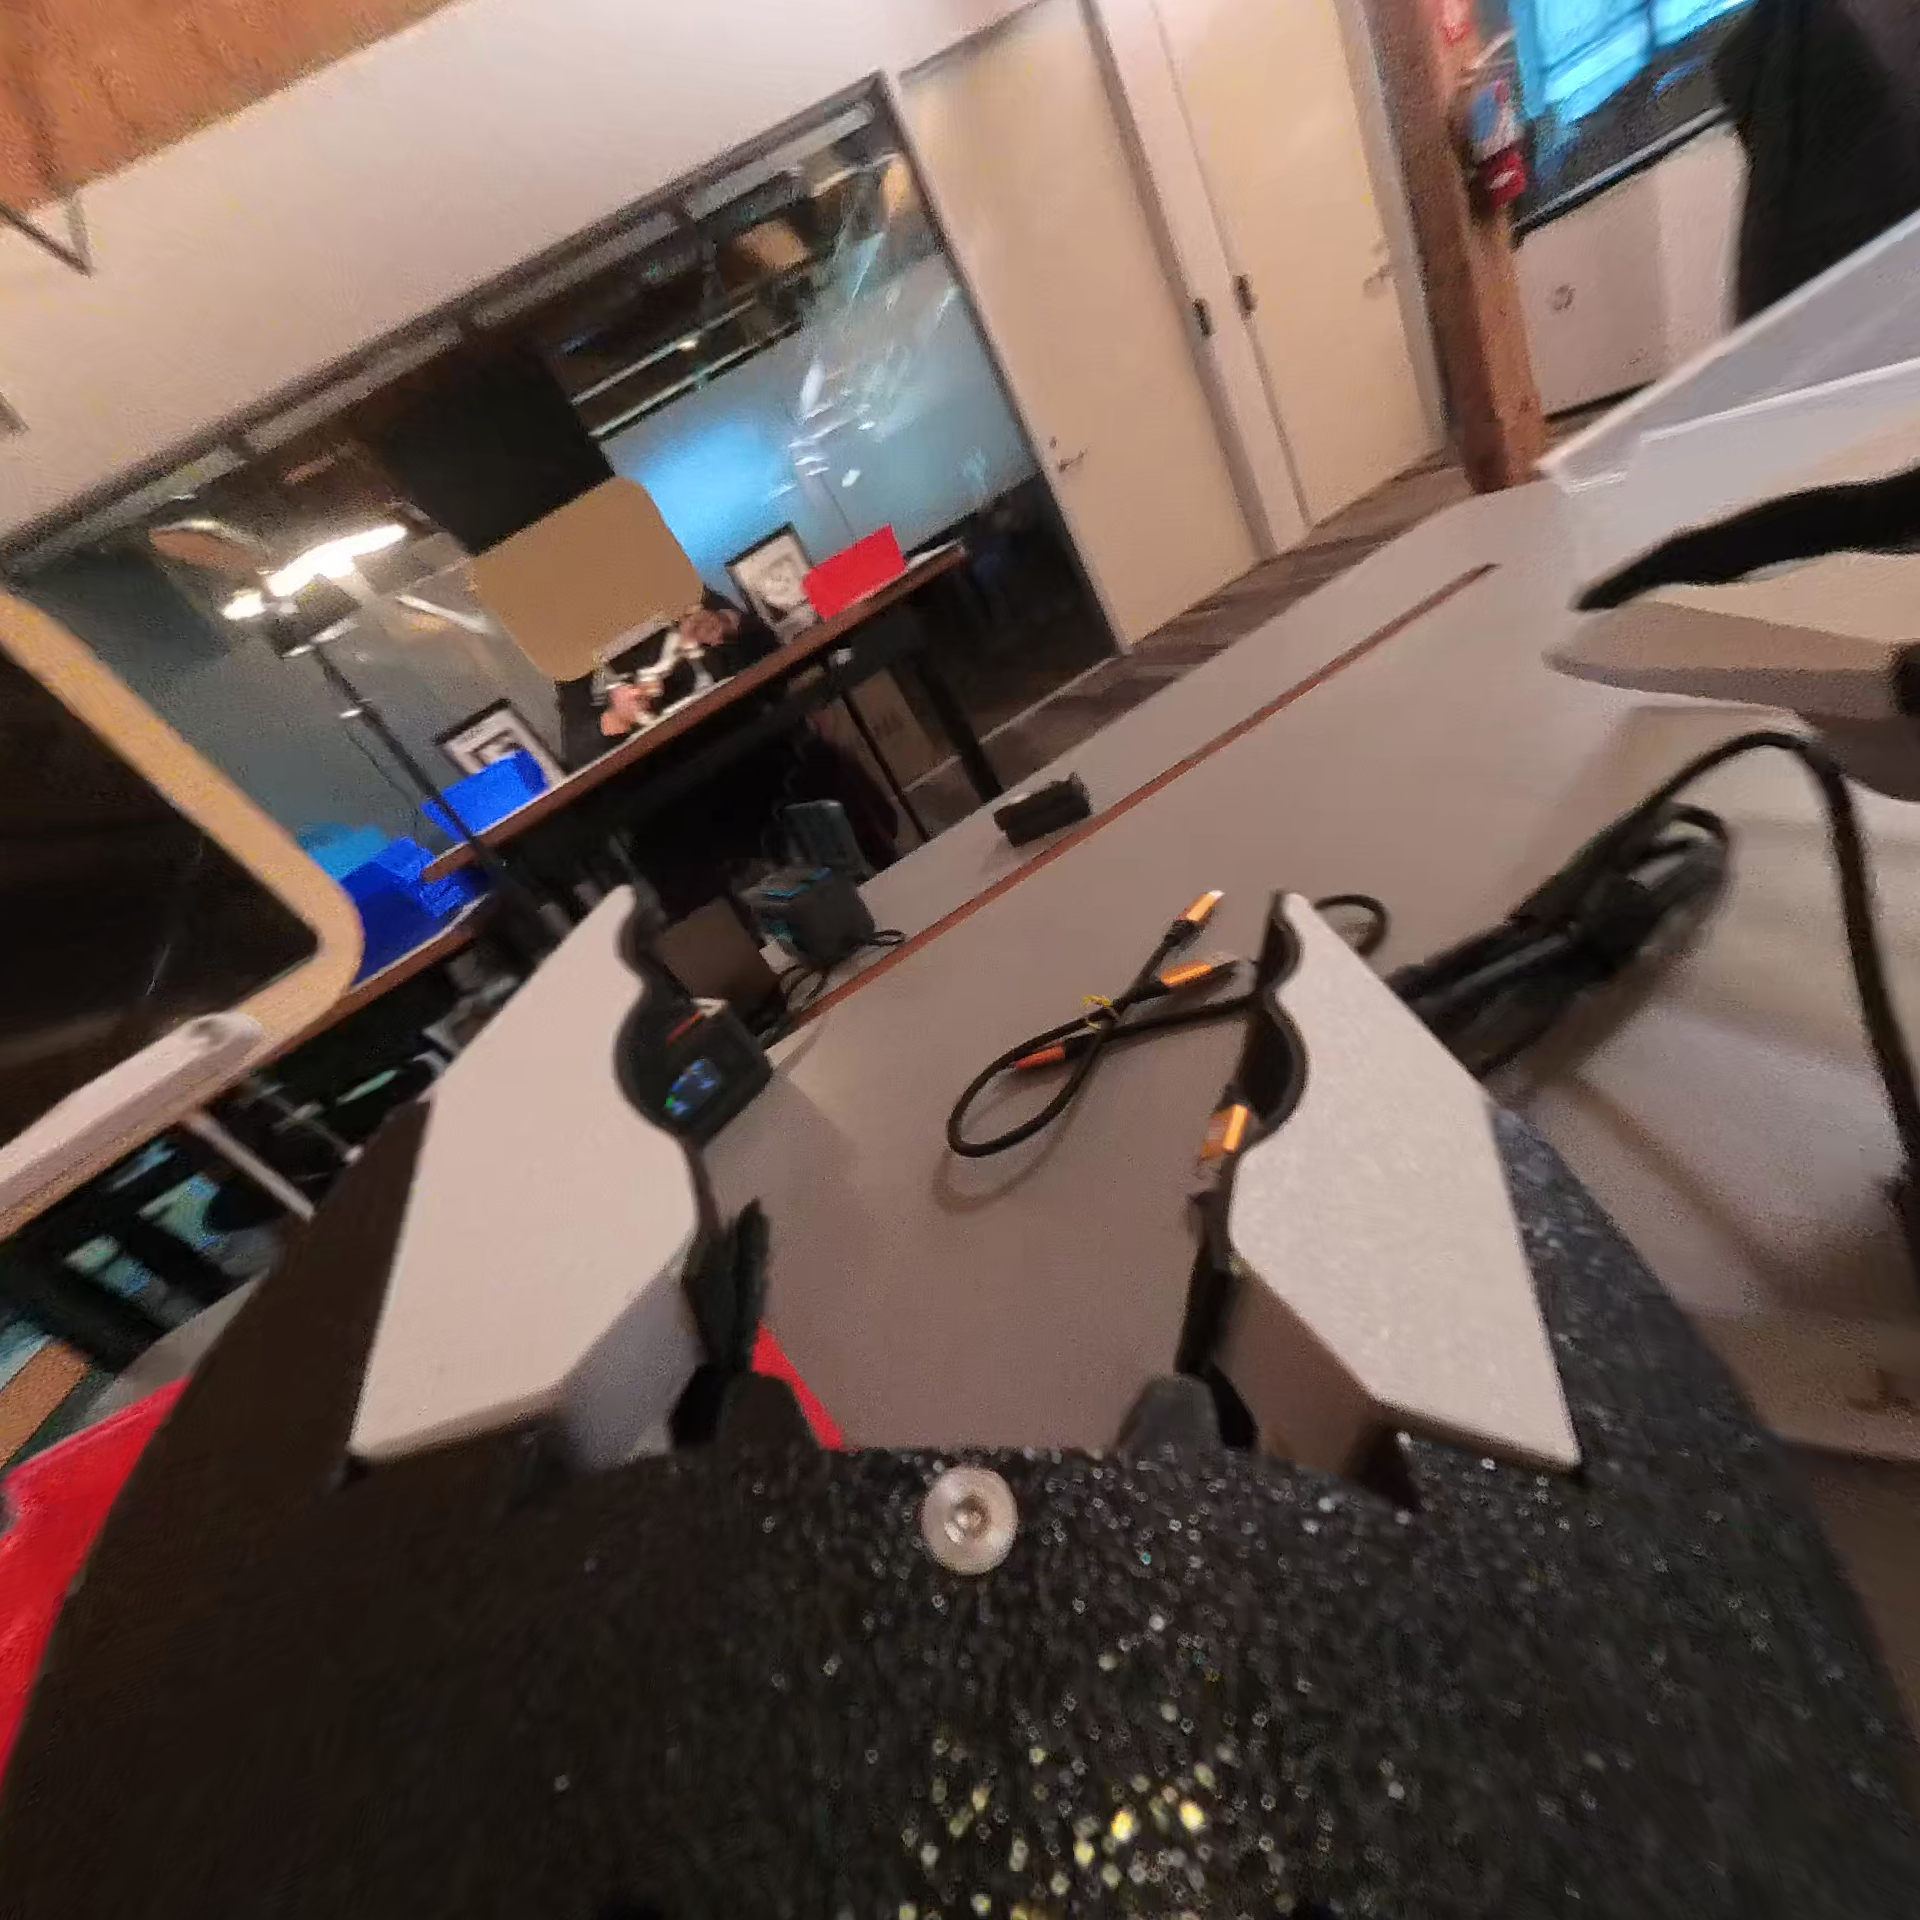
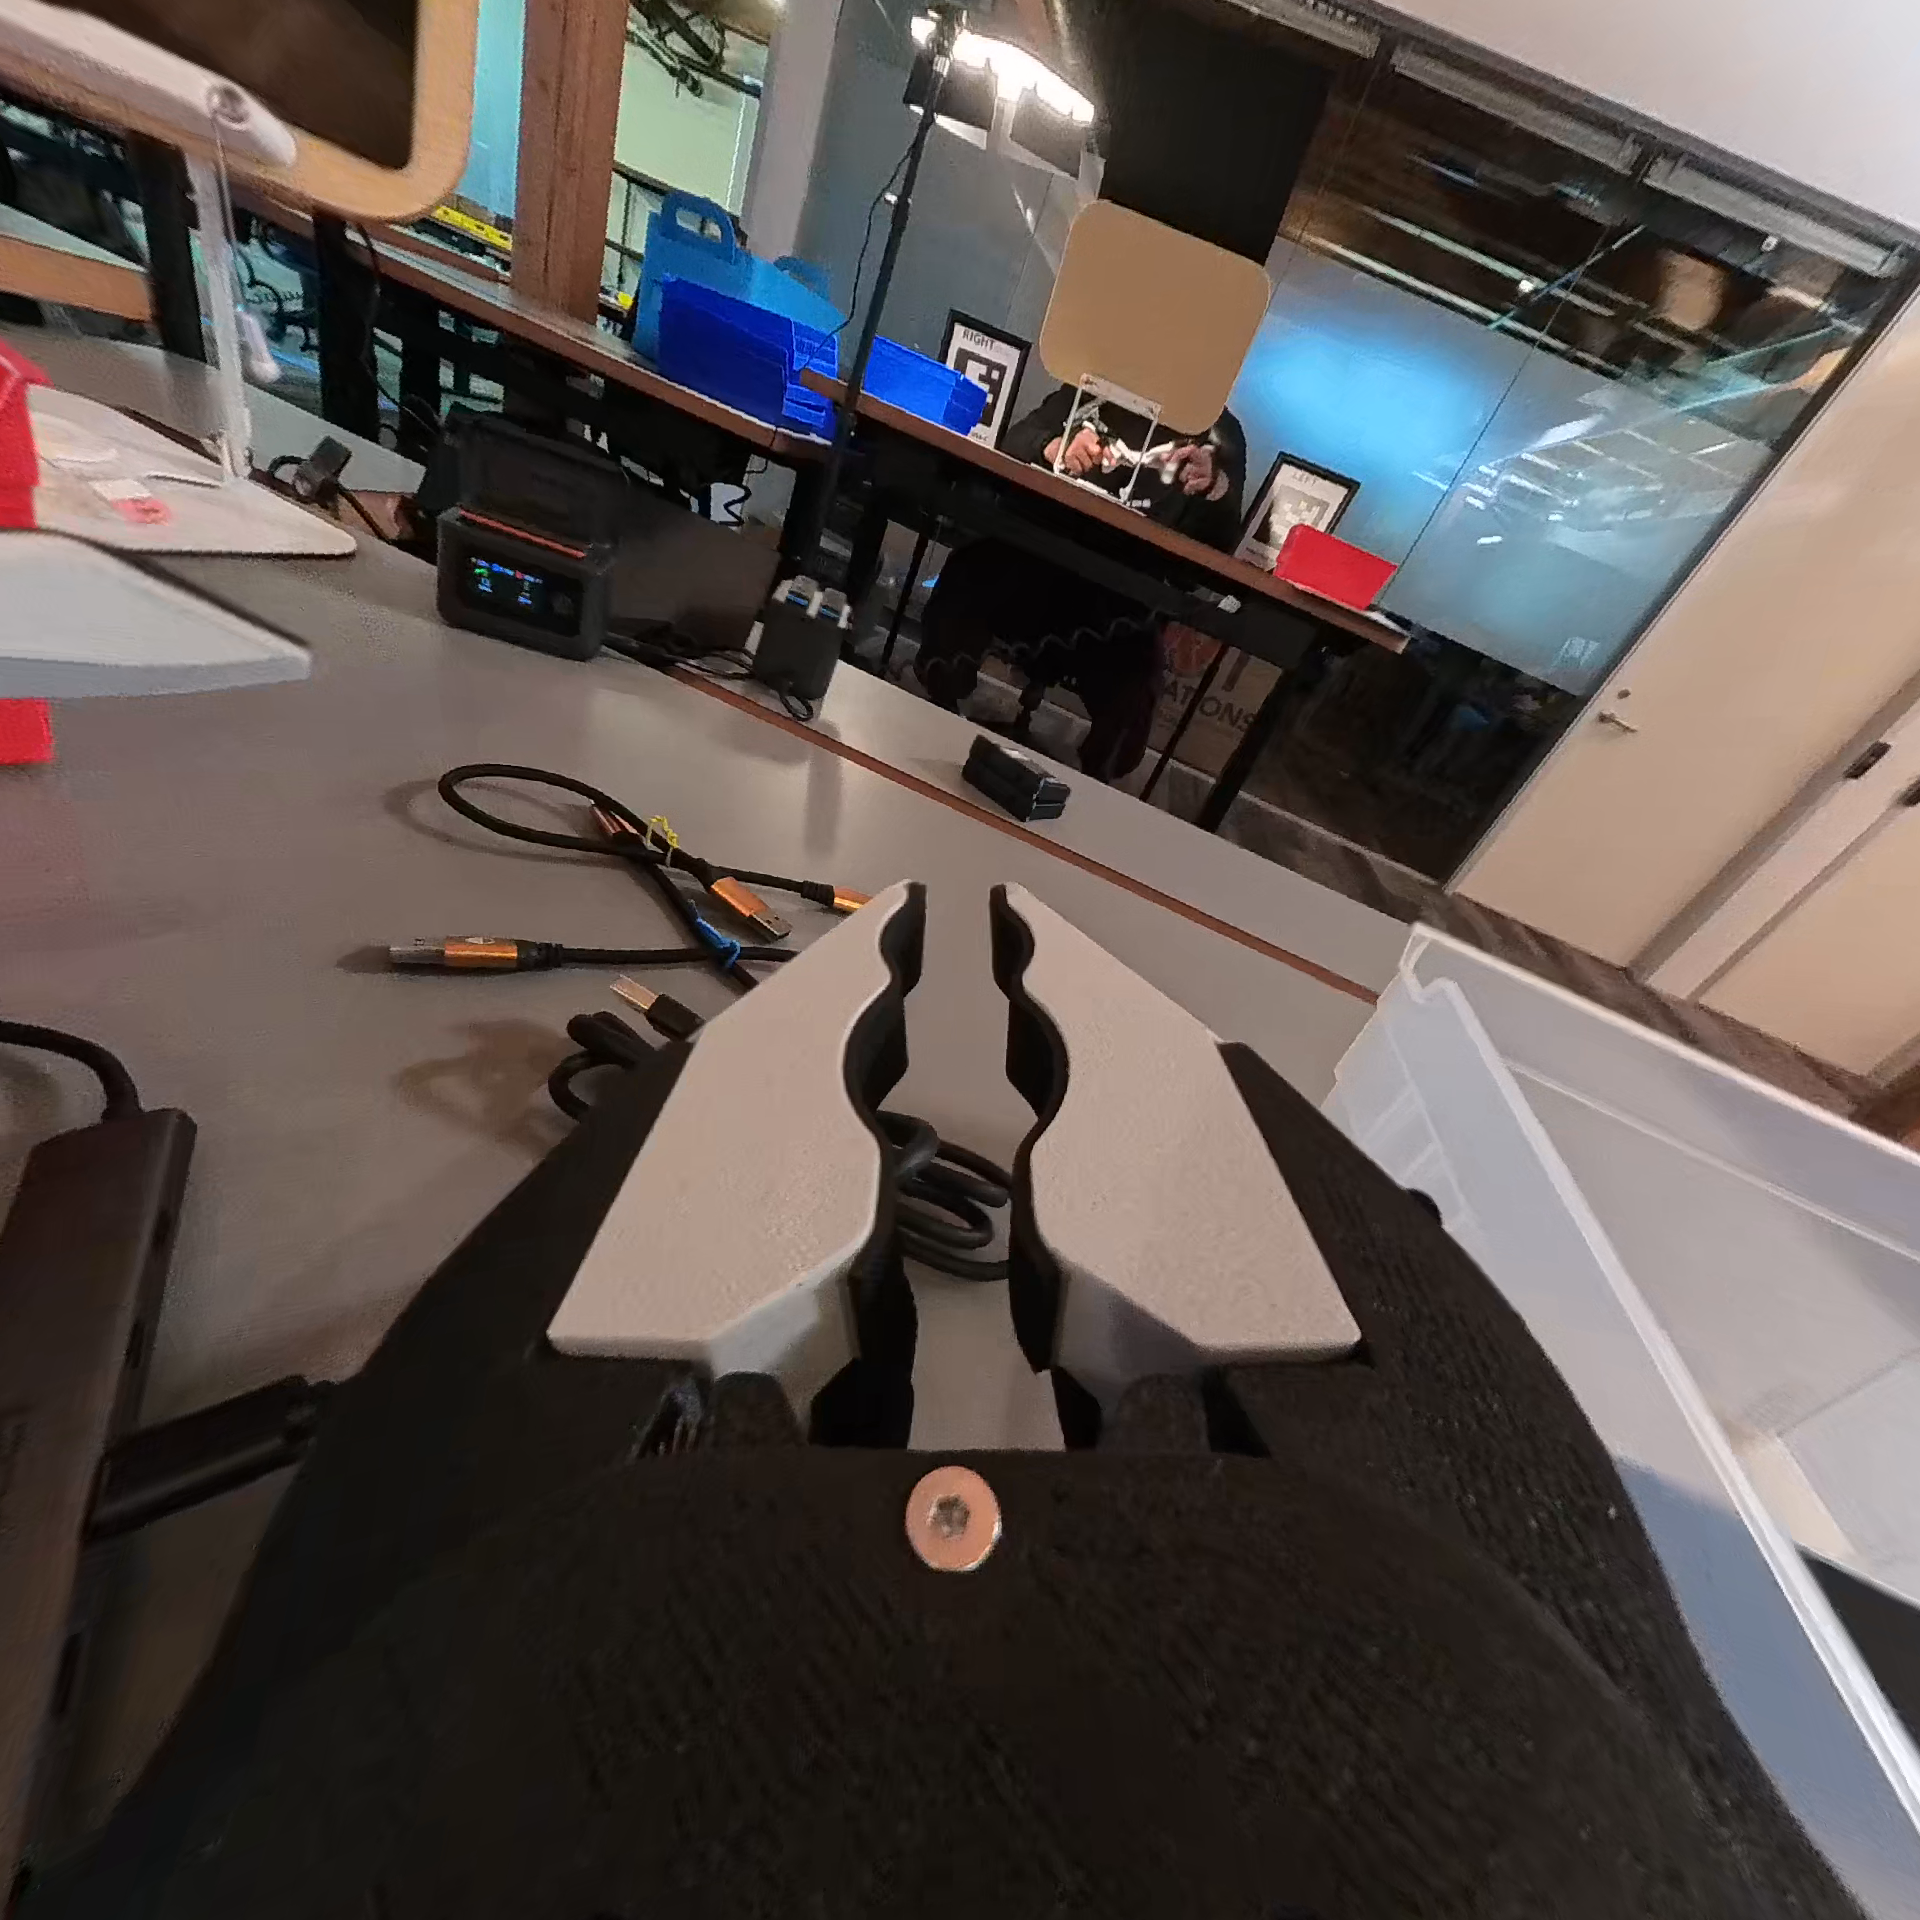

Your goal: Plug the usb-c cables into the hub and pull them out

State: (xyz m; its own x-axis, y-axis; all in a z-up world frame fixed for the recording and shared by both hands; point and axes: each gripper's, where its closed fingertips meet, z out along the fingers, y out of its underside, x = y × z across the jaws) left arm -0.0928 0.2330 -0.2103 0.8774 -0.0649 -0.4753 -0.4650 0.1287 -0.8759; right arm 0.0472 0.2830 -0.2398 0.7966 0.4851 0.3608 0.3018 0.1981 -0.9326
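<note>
My left gripper [image 1: 956,914] is wide open and empty, held above the grey table [image 1: 1039,1299]. Short black cables with orange plugs [image 1: 1101,1023] lie crossed on the table just ahead of it. One orange plug [image 1: 1226,1132] lies by its right finger. My right gripper [image 2: 956,899] is open by only a narrow gap, with nothing between its tips. The orange-plug cables [image 2: 665,883] lie to its front left. A coiled black cable [image 2: 940,1195] shows through the gap, on the table below. The dark hub [image 2: 73,1299] sits at the lower left with a black cable plugged into its side.
A clear plastic bin [image 2: 1558,1143] stands close on the right. A black power station with a lit screen [image 2: 520,582] and a small black box [image 2: 1013,779] sit farther back. A red object [image 2: 21,717] is at the left. A person sits at a far table.
</note>
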